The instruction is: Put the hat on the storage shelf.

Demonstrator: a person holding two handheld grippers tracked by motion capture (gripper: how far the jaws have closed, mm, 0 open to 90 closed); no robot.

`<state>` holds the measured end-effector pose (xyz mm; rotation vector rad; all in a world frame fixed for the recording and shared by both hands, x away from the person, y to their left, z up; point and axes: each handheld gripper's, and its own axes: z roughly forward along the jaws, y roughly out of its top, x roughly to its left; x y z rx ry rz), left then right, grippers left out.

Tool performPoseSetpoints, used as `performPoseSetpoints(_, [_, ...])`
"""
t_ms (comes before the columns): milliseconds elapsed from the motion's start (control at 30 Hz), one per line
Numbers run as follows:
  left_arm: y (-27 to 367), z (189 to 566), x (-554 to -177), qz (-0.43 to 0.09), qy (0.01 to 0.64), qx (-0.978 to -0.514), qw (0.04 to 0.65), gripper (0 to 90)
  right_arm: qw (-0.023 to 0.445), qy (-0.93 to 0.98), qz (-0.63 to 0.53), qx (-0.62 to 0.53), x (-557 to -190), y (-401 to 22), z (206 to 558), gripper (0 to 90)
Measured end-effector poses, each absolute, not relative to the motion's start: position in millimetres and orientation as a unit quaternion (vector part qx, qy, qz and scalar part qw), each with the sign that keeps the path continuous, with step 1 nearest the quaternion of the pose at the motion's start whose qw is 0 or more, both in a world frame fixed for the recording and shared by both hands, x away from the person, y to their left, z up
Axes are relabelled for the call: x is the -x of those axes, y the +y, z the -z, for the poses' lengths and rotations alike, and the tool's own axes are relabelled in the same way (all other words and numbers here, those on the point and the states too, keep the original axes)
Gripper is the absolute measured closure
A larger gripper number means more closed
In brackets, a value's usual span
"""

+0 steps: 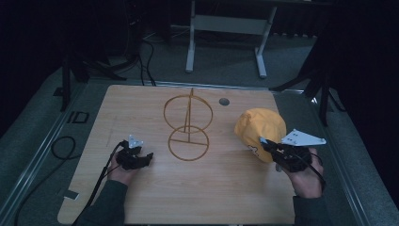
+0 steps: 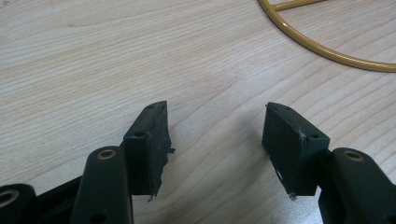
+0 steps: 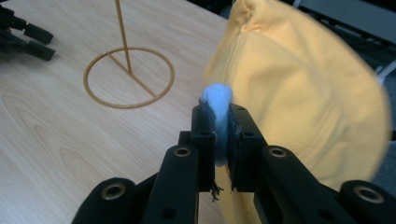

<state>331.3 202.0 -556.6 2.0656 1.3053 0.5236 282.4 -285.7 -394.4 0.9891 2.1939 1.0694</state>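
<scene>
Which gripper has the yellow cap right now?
The right gripper, shut on the yellow cap by its pale blue edge. The left gripper rests open on the table, holding nothing.

The high view is dimly lit: the wooden table is picked out by light from above, while the surroundings are lost in near-black. Both gripper views are evenly and brightly lit. Soft shadows are cast beneath the left gripper. The yellow hat is smeared by motion blur at its right edge. No glare is seen.
</scene>
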Motion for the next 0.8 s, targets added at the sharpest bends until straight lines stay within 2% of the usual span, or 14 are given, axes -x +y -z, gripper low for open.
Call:
performPoseSetpoints(200, [202, 556, -331, -0.199, 0.496, -0.785, 0.315, 41.6, 0.269, 0.799, -0.398, -0.361, -282, -287, 374, 82.5])
performPoseSetpoints(333, [202, 556, -331, -0.199, 0.496, -0.785, 0.315, 41.6, 0.265, 0.802, -0.397, -0.360, -291, -281, 367, 82.5])
performPoseSetpoints(800, [202, 556, -331, -0.198, 0.495, -0.785, 0.316, 41.6, 0.227, 0.817, -0.362, -0.387, -355, -250, 383, 78.3])
